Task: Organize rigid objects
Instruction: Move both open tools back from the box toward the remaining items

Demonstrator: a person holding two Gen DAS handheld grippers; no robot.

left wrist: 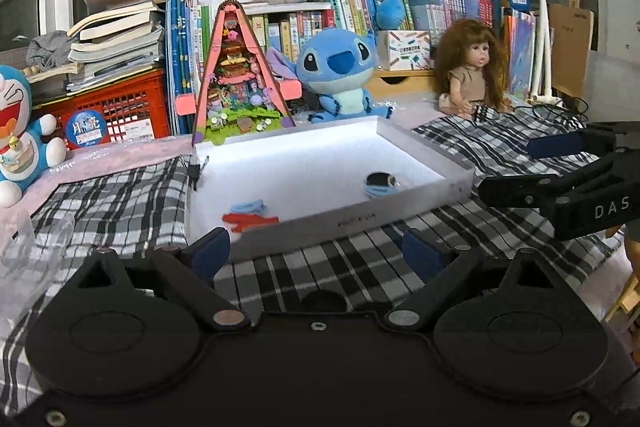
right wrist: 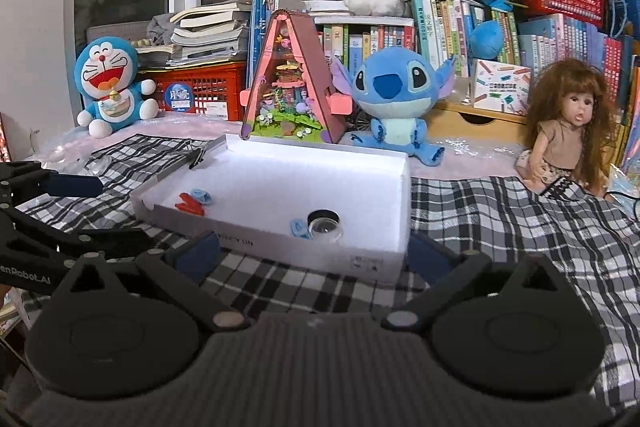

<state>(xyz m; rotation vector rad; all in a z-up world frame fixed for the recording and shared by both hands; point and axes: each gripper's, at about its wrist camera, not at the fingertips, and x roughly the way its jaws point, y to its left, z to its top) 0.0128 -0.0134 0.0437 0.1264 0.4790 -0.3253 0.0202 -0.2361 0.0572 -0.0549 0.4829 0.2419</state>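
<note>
A shallow white box (left wrist: 424, 155) (right wrist: 400, 203) lies on the checked cloth. In it lie a red clip (left wrist: 249, 220) (right wrist: 189, 205), a light blue clip (left wrist: 249, 206) (right wrist: 200, 195), another light blue clip (left wrist: 378, 191) (right wrist: 300, 228) and a round lens-like piece (left wrist: 381, 179) (right wrist: 324, 225). A black binder clip (left wrist: 197, 171) (right wrist: 197, 158) sits on the box's left rim. My left gripper (left wrist: 318, 255) is open and empty just before the box's near wall. My right gripper (right wrist: 316, 253) is open and empty before the box's near corner. The right gripper also shows in the left wrist view (left wrist: 520, 167), the left one in the right wrist view (right wrist: 96, 211).
Behind the box stand a pink A-frame toy house (left wrist: 240, 75) (right wrist: 292, 87), a Stitch plush (left wrist: 340, 75) (right wrist: 396, 95), a doll (left wrist: 472, 71) (right wrist: 568, 131), a Doraemon plush (left wrist: 20, 131) (right wrist: 112, 83), a red crate (left wrist: 120, 115) and shelves of books.
</note>
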